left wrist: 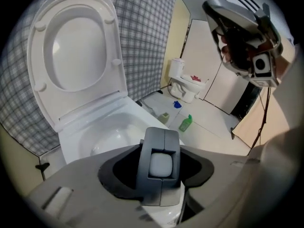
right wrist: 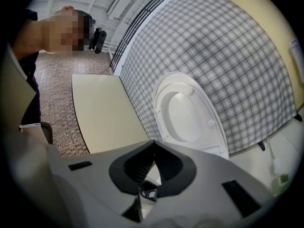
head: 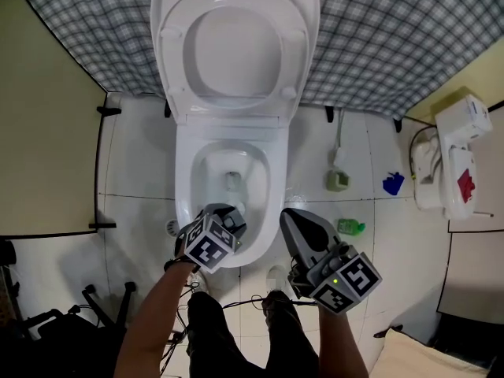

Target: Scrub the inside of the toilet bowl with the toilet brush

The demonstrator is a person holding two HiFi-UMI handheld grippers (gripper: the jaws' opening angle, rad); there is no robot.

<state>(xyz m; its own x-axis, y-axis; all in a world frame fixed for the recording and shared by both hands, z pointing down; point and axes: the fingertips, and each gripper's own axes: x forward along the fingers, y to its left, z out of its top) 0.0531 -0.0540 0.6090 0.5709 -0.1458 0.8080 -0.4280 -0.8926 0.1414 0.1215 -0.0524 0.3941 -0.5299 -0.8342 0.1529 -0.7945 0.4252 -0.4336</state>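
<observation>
As far as I can judge, the scrubbing has not begun. The white ceramic toilet bowl (head: 186, 172) stands against a wall hung with grey checked cloth (head: 394, 38). Its white seat and lid (head: 236, 53) are both raised, so the inside is open to reach, and that preparation is done. The inner wall looks plain white, and I see no foam and no brush in it.

The left gripper (head: 227, 216) hangs over the front rim of the bowl and points steeply down into it. Its grey fingers stand apart and grip nothing; only the white of the rim shows there. The right gripper (head: 289, 214) is held just beside the bowl, on its right side, almost level. Its fingers are drawn together to a narrow point and carry nothing.

The toilet brush itself I cannot find with certainty. On the white tiled floor (head: 142, 164) to the right of the bowl lie a small pale green pot (head: 338, 181), a blue scrap (head: 392, 183) and a green plastic bottle (head: 351, 227). Further right stands a low white fixture (head: 461, 144). None of these can I call a brush. So in my opinion nearly everything remains: to take up the brush and to scrub the bowl all around.
</observation>
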